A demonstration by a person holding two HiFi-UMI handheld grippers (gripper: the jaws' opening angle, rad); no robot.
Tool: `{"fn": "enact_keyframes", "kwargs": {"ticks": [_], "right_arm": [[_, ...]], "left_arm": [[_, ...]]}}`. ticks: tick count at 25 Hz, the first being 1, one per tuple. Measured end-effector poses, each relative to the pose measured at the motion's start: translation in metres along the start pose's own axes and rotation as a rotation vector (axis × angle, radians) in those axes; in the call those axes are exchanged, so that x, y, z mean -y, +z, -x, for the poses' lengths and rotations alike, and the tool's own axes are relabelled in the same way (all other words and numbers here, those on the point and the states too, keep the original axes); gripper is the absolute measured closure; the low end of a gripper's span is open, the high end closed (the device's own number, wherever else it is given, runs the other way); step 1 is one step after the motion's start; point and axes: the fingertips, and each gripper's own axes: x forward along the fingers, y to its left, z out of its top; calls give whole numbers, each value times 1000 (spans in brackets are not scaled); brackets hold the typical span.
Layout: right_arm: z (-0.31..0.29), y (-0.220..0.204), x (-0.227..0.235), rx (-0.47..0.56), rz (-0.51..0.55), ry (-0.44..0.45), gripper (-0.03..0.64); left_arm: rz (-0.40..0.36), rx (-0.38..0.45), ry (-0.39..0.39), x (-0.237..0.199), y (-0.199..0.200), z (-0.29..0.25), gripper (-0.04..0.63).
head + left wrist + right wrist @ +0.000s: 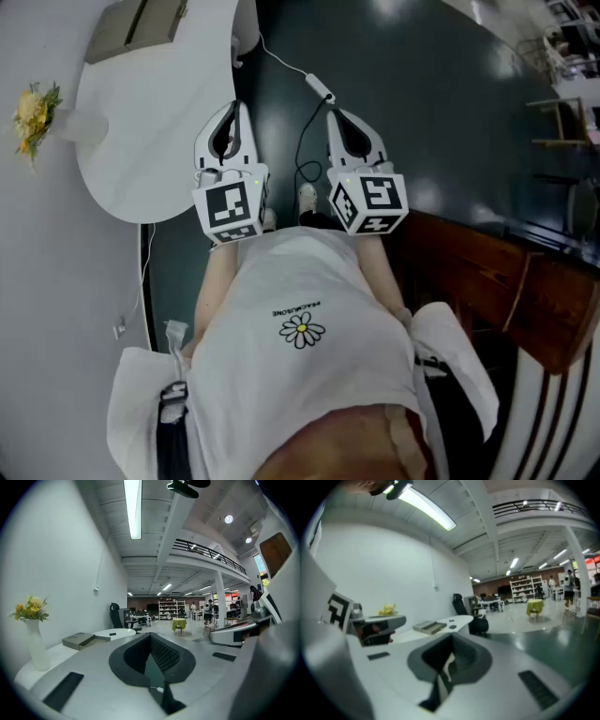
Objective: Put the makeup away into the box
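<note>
A grey flat box [141, 23] lies on the white table [141, 141] at the far left; it also shows as a grey box [79, 641] and as a grey box [429, 626] in the two gripper views. A small dark item [112, 633] lies on the table beyond it, too small to identify. My left gripper [230, 117] and right gripper [342, 127] are held side by side near the person's chest, over the dark floor beside the table. Left gripper [152, 660] is shut with nothing in it. Right gripper [449, 660] is shut and empty too.
A white vase of yellow flowers [36, 117] stands at the table's left edge, seen as a vase [33, 634] in the left gripper view. A cable [300, 66] trails across the floor ahead. A black office chair [464, 606] stands behind the table. Wooden furniture [487, 272] is at the right.
</note>
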Motion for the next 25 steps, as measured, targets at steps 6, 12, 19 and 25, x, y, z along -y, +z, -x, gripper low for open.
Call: {"fn": "enact_keyframes", "kwargs": {"ticks": [6, 12, 19, 25], "right_arm": [[0, 3, 2, 4, 11, 12, 588], [4, 6, 12, 43, -90, 54, 588], [4, 17, 50, 84, -111, 28, 588], [8, 37, 92, 164, -30, -19, 586]], "left_arm": [[11, -2, -1, 3, -2, -4, 575], [17, -2, -1, 10, -3, -9, 575], [51, 2, 0, 24, -8, -30, 575], [46, 35, 3, 40, -3, -62, 575]]}}
